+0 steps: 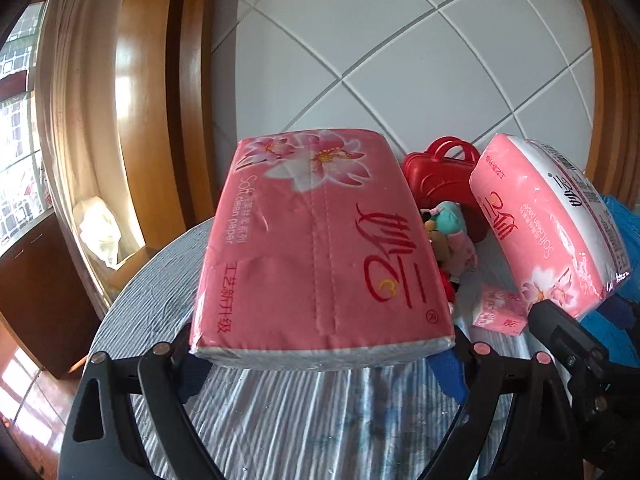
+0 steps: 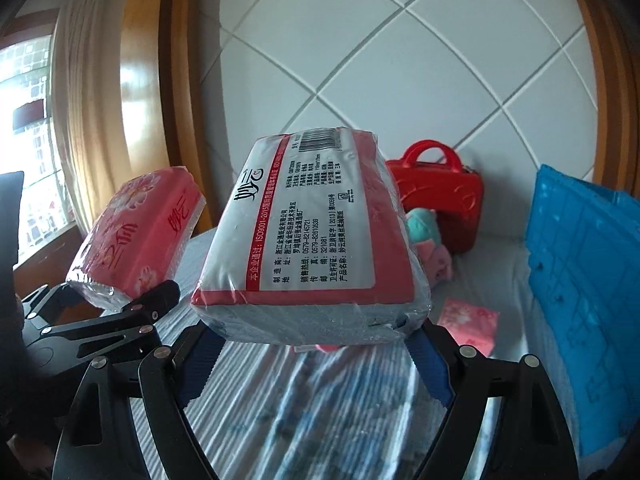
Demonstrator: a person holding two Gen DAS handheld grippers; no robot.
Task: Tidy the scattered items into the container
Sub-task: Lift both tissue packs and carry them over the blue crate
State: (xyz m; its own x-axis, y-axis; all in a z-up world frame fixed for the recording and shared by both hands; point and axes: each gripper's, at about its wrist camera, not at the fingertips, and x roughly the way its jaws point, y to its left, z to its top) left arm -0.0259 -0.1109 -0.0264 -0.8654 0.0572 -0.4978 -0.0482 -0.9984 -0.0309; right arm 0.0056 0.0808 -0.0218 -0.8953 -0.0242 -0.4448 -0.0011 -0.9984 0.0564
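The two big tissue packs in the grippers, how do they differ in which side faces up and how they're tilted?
The left gripper's tissue pack shows its pink flowered front upward, while the right gripper's tissue pack shows its white printed back with a barcode. In the left wrist view, the left pack sits fairly level and the right pack tilts up on edge. Both are the same brand of wrapped tissues, each clamped at its near end and lifted off the striped tablecloth.

The pink tissue pack (image 1: 320, 248) in the left wrist view hides most of the plush toy (image 1: 444, 224) and the lower left of the red toy case (image 1: 436, 176). In the right wrist view, the label-side tissue pack (image 2: 316, 240) covers the small pink packet (image 2: 470, 326) at its left end and most of the plush. The blue container (image 2: 580, 280) runs off the right edge. The striped tablecloth (image 2: 304, 400) is blurred.
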